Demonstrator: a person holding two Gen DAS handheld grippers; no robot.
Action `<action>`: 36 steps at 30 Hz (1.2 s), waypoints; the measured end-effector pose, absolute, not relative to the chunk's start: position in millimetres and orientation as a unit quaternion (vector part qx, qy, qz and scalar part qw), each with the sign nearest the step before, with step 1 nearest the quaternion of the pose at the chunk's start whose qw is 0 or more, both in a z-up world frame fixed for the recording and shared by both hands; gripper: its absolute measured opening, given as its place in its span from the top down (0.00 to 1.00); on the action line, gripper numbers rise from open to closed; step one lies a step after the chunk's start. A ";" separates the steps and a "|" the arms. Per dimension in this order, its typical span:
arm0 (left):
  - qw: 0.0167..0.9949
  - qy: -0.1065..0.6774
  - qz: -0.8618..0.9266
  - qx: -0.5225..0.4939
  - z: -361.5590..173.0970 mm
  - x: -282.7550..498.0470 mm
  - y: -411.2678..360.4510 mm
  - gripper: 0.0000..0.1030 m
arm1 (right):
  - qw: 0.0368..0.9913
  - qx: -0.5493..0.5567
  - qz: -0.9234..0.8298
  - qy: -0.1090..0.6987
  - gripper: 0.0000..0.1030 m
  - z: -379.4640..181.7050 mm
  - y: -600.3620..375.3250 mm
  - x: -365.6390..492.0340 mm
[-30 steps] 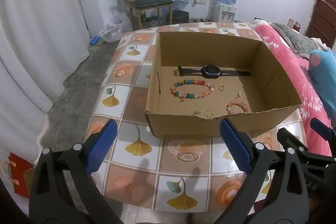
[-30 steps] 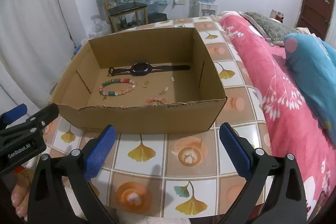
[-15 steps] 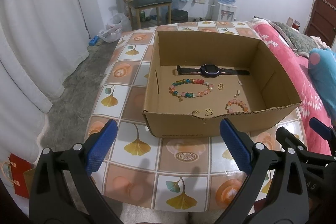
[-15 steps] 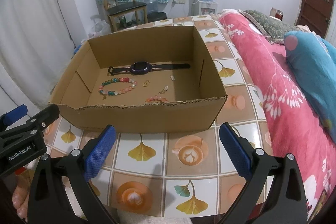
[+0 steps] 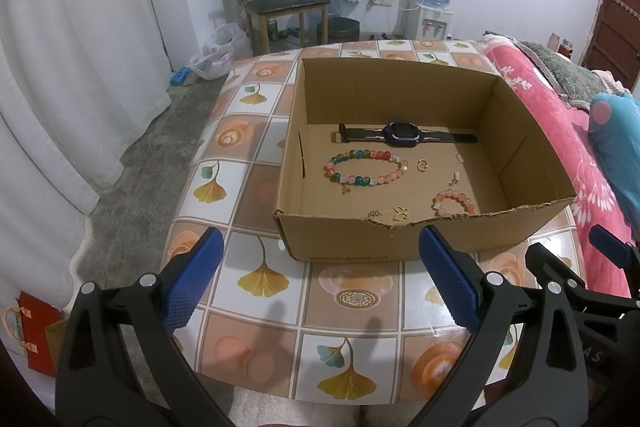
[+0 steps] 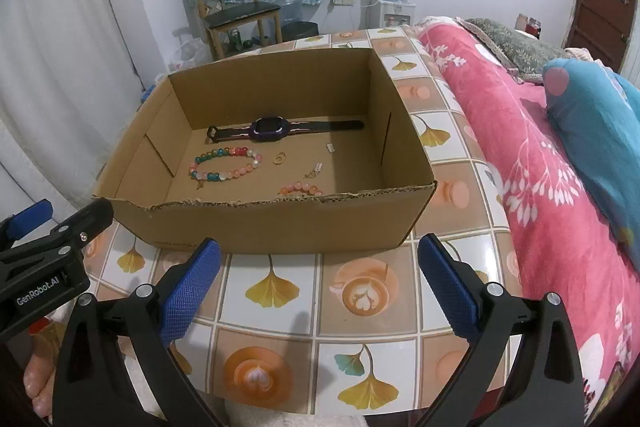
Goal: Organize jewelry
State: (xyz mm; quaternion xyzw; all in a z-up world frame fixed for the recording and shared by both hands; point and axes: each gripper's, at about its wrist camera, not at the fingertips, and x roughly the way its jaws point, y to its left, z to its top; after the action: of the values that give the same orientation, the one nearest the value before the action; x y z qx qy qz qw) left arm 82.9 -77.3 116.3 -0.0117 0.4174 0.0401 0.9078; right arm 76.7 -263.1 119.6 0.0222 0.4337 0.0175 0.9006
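Tiled tabletop carries a cardboard box ahead of the left gripper and right gripper, both spread wide and empty; watch and beaded bracelet lie inside.

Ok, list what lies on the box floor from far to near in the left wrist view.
Watch → multicolored bead bracelet → pink bead bracelet → small gold butterfly charm, close behind the torn near wall of the cardboard box.
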 end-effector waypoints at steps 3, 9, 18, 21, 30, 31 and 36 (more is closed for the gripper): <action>0.908 0.418 0.040 -0.012 115.8 82.6 -77.3 0.08 | 0.900 0.020 0.020 0.434 0.07 118.9 -263.1 78.0; 0.908 0.418 0.040 -0.012 116.2 82.9 -76.9 0.08 | 0.900 0.021 0.019 0.435 0.07 118.6 -262.6 78.0; 0.908 0.418 0.040 -0.012 116.6 83.0 -76.1 0.08 | 0.900 0.021 0.021 0.435 0.07 117.9 -263.1 78.6; 0.908 0.418 0.040 -0.011 116.6 83.0 -76.0 0.08 | 0.900 0.021 0.021 0.435 0.07 118.0 -263.4 78.6; 0.908 0.417 0.040 -0.012 116.0 83.0 -75.3 0.08 | 0.900 0.020 0.022 0.436 0.07 117.6 -263.8 79.1; 0.908 0.418 0.040 -0.012 115.8 82.6 -74.1 0.08 | 0.900 0.021 0.022 0.436 0.07 117.1 -263.7 78.9; 0.908 0.418 0.040 -0.012 116.2 82.8 -73.6 0.08 | 0.900 0.021 0.022 0.435 0.07 117.4 -263.8 78.8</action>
State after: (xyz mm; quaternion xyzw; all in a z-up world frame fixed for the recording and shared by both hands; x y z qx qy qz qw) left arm 82.8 -73.6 116.2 -0.0123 0.4178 0.0403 0.9076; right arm 78.8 -263.8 117.4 0.0207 0.4352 0.0220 0.8998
